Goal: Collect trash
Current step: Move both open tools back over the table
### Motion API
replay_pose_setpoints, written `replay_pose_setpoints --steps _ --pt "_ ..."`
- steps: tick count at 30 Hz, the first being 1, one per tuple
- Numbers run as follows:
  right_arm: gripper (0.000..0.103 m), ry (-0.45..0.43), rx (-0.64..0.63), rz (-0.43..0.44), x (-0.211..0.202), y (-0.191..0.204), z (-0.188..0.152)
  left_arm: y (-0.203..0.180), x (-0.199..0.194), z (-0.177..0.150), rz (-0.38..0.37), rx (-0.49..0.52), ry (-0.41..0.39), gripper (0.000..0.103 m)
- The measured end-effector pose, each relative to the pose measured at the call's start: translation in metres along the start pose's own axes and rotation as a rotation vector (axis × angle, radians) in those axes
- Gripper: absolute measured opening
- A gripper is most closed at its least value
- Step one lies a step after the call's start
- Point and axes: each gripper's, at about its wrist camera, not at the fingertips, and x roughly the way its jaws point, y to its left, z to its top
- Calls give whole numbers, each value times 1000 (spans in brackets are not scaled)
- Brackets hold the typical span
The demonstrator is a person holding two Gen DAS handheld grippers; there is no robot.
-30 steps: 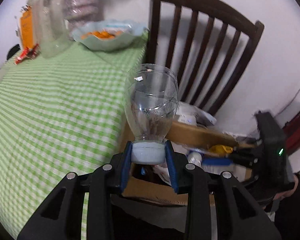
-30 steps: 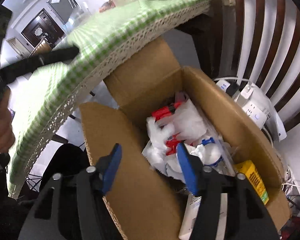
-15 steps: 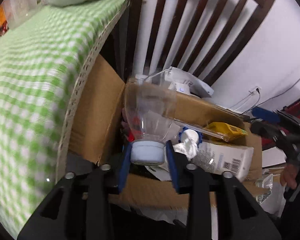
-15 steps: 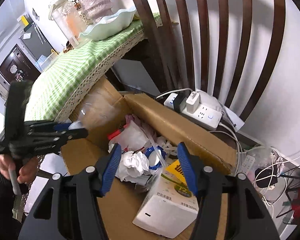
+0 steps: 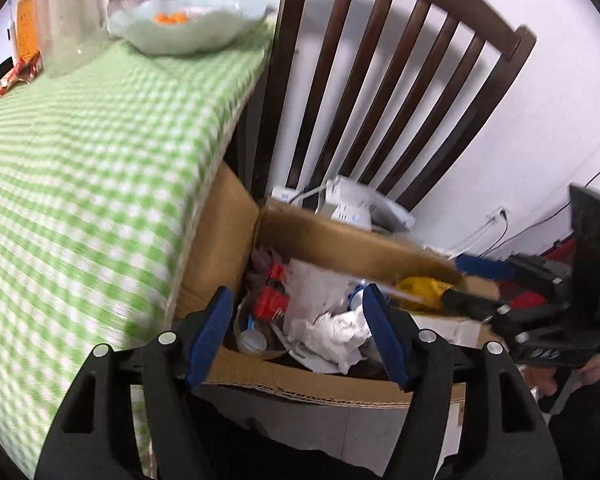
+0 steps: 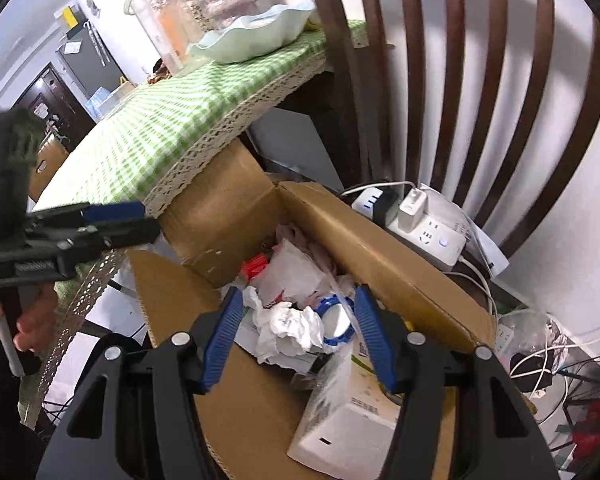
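Counter (image 5: pixel 80 168) under green checked cloth, lace edge visible from the right wrist view. At its far end: pale scalloped bowl (image 5: pixel 188 28) with something orange in it, clear jar (image 6: pixel 162 28) beside.

Dark wooden chair (image 5: pixel 380 92), slatted back, stands against the white wall just past the counter's end.

Cardboard box (image 5: pixel 340 240) sits below the counter edge, in front of the chair, flaps up. One flap leans against the counter side. Box holds the trash.

White power strip (image 6: pixel 424 232) with plugs and cables lies just behind the box's far wall, on the chair side.

Inside the box: white carton (image 6: pixel 348 420) at the near right, crumpled white paper (image 5: pixel 336 332) in the middle, red wrapper (image 5: pixel 272 300) toward the left, yellow packet (image 5: pixel 424 292) at the right wall, clear plastic bottle (image 5: pixel 256 332) lying on its side at the near left corner, pale cap showing.

Left hand-held gripper (image 5: pixel 300 332): jaws spread wide, nothing between them, held above the box's near edge.

Right hand-held gripper (image 6: pixel 298 336): jaws likewise apart and empty, above the box, over the crumpled paper and a blue-rimmed lid (image 6: pixel 336 320).
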Motion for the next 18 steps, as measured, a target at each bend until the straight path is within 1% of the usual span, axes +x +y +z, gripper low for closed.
replay_pose_setpoints --steps 2,5,6,7,9,11,13,16,17,18 --pt "56 -1 -3 -1 -1 4 3 1 -16 4 -6 -6 -41 65" --pt "56 -9 -21 -17 -6 12 10 6 -40 9 2 -15 -127 65" --pt "56 -15 -30 -25 -8 16 14 12 -56 11 3 -24 -176 66" --pt "56 -21 -36 -31 -9 19 16 17 -66 12 8 -33 -203 68" --pt "56 -40 -50 -39 -12 29 25 31 -86 13 23 -56 -262 70" --pt "56 -76 -68 -46 -17 42 38 49 -105 13 52 -85 -321 70" --pt "56 -119 -87 -52 -19 56 53 64 -115 13 84 -104 -357 73" --pt "56 -182 -112 -45 -21 82 81 98 -134 10 155 -137 -406 73" --pt "56 -199 -123 -43 -20 91 89 106 -139 10 171 -138 -419 74" --pt "56 -216 -139 -42 -20 101 99 119 -147 8 194 -134 -441 79"
